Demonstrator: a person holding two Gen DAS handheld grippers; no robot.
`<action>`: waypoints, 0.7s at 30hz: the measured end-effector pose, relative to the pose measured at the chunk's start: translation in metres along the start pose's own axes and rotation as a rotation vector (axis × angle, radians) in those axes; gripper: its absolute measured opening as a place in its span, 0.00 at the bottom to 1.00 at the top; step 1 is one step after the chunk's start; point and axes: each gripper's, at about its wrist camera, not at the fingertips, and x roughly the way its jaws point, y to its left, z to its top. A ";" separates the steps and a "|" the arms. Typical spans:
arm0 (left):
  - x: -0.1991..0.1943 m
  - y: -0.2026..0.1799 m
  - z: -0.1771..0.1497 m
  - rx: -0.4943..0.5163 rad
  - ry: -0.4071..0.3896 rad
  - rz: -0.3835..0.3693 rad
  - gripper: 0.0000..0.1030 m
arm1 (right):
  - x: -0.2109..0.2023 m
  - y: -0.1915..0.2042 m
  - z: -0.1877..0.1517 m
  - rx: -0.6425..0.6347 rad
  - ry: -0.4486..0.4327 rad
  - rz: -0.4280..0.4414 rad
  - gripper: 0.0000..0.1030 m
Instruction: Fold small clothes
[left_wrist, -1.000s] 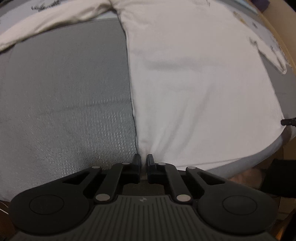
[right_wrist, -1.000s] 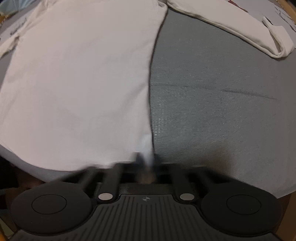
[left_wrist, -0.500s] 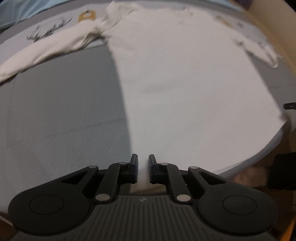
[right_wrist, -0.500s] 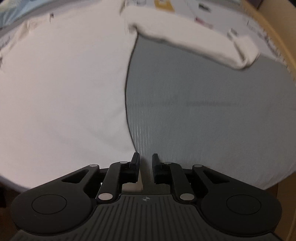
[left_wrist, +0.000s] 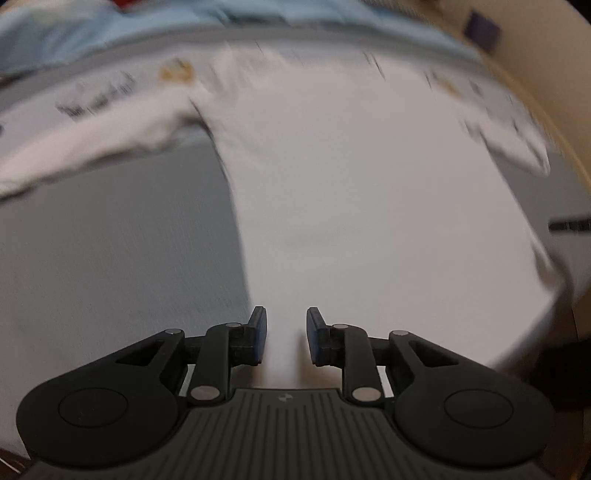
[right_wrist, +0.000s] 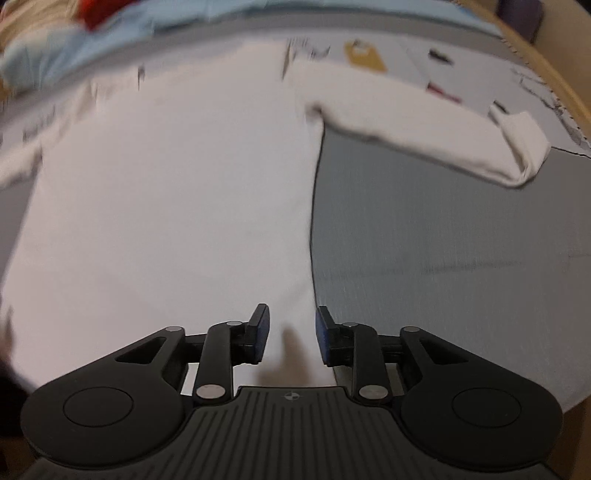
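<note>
The white long-sleeved shirt (left_wrist: 369, 206) lies flat on the grey mat (left_wrist: 110, 258) that covers the counter, its body spread open and its hem nearest both cameras; its long axis runs straight away from the hem toward the collar at the far end, and each sleeve stretches out sideways from the shoulders. The left gripper (left_wrist: 283, 334) hangs over the hem corner on its own side, with the shirt's side edge running away just left of its fingers (left_wrist: 258, 332); the fingers are spreading, parted with only a strip of flat cloth seen below the gap and nothing pinched. The right gripper (right_wrist: 291, 334) mirrors it at the other hem corner, the side edge passing just right of centre; its fingers (right_wrist: 260, 332) are likewise spreading and hold nothing. The right sleeve (right_wrist: 443, 136) lies well ahead and to the right of those fingers, its cuff doubled over; the left sleeve (left_wrist: 92, 147) lies well ahead and to the left of the left gripper, blurred. Judging by this layout, each sleeve is nearest to the gripper on its own side, so folding the sleeves inward across the body would call for a reach forward and outward from the hem.
</note>
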 end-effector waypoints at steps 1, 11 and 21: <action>-0.006 0.005 0.009 -0.012 -0.037 0.007 0.26 | 0.000 0.000 0.003 0.016 -0.022 0.005 0.29; -0.036 0.110 0.089 -0.078 -0.344 0.156 0.43 | -0.050 -0.012 0.066 0.135 -0.478 0.101 0.42; 0.027 0.295 0.082 -0.571 -0.245 0.159 0.60 | -0.065 -0.035 0.116 0.103 -0.581 -0.064 0.47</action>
